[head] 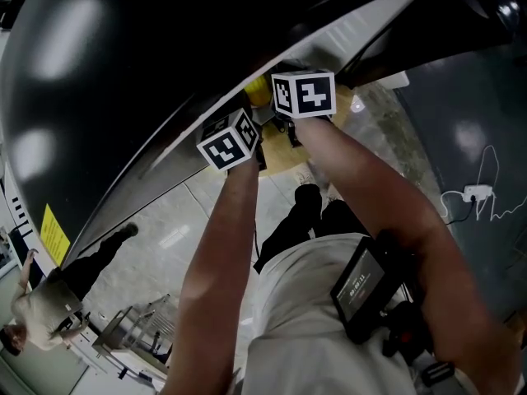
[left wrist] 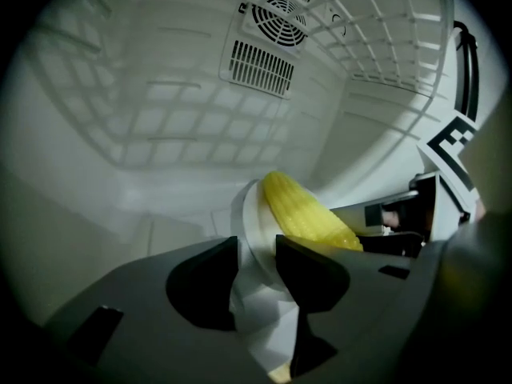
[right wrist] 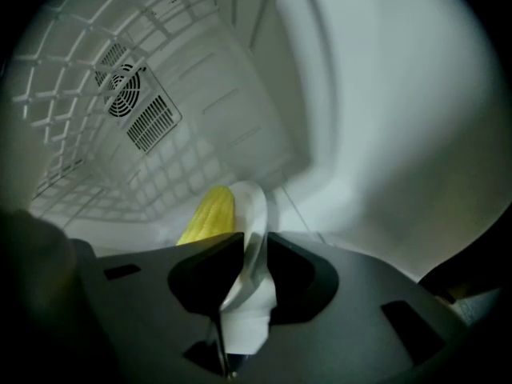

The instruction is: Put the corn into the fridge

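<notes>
**Positions, left to right**
1. L gripper (left wrist: 256,245): jaws spread. The rim of the white plate (left wrist: 250,214) stands between them, and the pads do not appear to press it.
2. Corn (left wrist: 308,214): lies on the plate, inside the fridge compartment, between the two grippers and below the wire shelf (left wrist: 384,30).
3. R gripper (right wrist: 254,240): pinching the opposite rim of the plate.

**Step in hand (judged): set-down and release**
- Only the R side is gripped, so keep the plate level or the corn may roll off.
- Confirm the plate sits flat on the fridge floor (left wrist: 96,230) before spreading the R jaws. Whether it rests there cannot be told.
- Back both grippers out along the rim w/o lifting.

**Surroundings / obstructions**
- Fan grille (left wrist: 280,10) and vent slots (left wrist: 260,66) are on the rear wall, well apart from the plate.
- Side wall (right wrist: 384,94) is near on the R, so room to swing is limited.
- The wire shelf overhead limits upward travel.
- In the head view a dark glossy panel (head: 123,72) sits left of the arms. A bystander (head: 41,307) stands at lower left, well apart and no obstruction.
</notes>
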### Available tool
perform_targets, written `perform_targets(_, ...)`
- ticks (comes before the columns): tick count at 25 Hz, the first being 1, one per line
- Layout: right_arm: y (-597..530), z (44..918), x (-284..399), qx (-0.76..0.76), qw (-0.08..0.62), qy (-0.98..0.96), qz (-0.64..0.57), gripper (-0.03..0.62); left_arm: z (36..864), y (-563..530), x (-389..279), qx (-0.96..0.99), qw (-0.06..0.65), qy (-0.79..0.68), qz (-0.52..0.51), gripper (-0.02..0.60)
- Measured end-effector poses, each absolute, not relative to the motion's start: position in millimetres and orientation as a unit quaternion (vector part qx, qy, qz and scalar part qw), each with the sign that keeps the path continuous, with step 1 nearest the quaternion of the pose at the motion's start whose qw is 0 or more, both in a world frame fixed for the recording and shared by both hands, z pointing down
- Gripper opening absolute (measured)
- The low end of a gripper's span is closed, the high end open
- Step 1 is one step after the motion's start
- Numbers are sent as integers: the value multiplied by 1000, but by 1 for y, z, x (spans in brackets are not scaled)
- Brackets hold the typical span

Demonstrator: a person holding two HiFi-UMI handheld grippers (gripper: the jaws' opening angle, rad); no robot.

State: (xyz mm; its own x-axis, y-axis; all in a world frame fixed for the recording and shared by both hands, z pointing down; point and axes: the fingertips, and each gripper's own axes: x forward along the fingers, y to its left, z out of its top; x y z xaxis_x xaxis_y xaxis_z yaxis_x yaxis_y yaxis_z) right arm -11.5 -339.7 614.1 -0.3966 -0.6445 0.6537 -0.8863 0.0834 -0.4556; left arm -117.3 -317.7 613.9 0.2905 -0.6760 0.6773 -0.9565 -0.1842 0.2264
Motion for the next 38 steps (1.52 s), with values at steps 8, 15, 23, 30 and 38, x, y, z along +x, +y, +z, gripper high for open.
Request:
perform_targets(8,-334,608,0,542,133,-723,408,91,606,-307,-125,748,301,-554,208,144)
perform_targets(15,-326,593,17,546,116,-734,387,89,597,-289,-126,760,288,-547,199,143)
perform_targets(23,-307,573,16,520,111,-761,372,8,573,-265,-129,773,275,-543,177,19)
perform_targets(30,-288,541,2,475,103,-802,347,8,553,-230,-131,792,277,-522,154,9)
perform_targets(38,-252,509,0,427,72,-842,321,8,531,-190,-121,811,265,-503,138,9)
